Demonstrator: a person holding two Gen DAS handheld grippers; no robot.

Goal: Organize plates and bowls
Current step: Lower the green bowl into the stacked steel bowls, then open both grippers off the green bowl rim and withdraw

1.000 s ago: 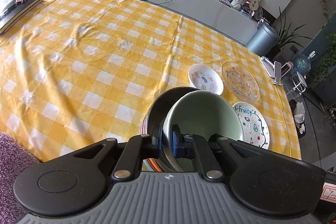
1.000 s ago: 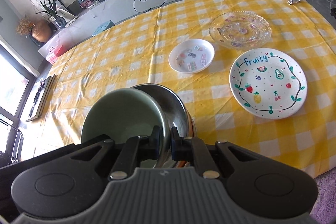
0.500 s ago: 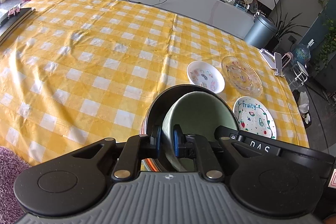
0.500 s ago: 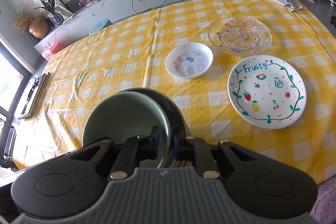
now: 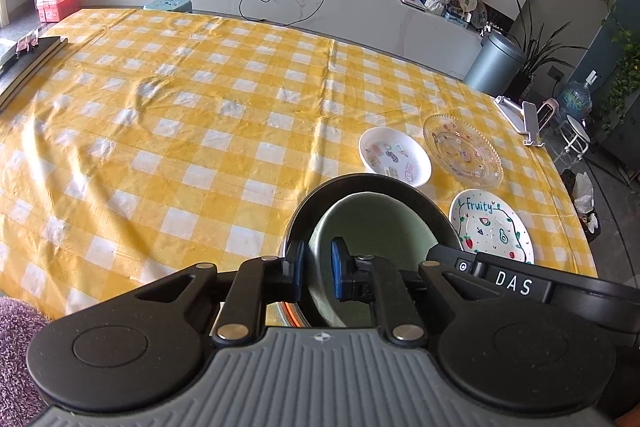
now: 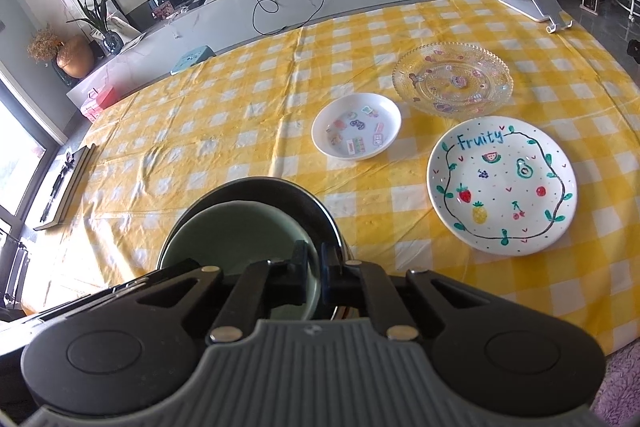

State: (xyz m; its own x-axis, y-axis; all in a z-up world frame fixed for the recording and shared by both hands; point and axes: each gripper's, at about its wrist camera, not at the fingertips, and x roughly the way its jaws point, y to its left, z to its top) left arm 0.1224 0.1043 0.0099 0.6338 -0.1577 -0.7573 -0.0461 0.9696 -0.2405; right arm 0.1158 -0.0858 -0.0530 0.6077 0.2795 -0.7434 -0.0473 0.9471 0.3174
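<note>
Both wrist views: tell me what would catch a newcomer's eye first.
The yellow checked tablecloth fills both views. At its near edge, both tongs, left and right, pinch the rim of a green bowl nested in a metal bowl. Beyond sit the "Fruity" plate, a small white sticker dish to its left, and a clear glass plate behind.

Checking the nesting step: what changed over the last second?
The green bowl, earlier sticking out past the edge of the metal bowl, now sits inside it. The right gripper has just been closing on its rim; the left gripper still holds that rim. The plates stayed put.
</note>
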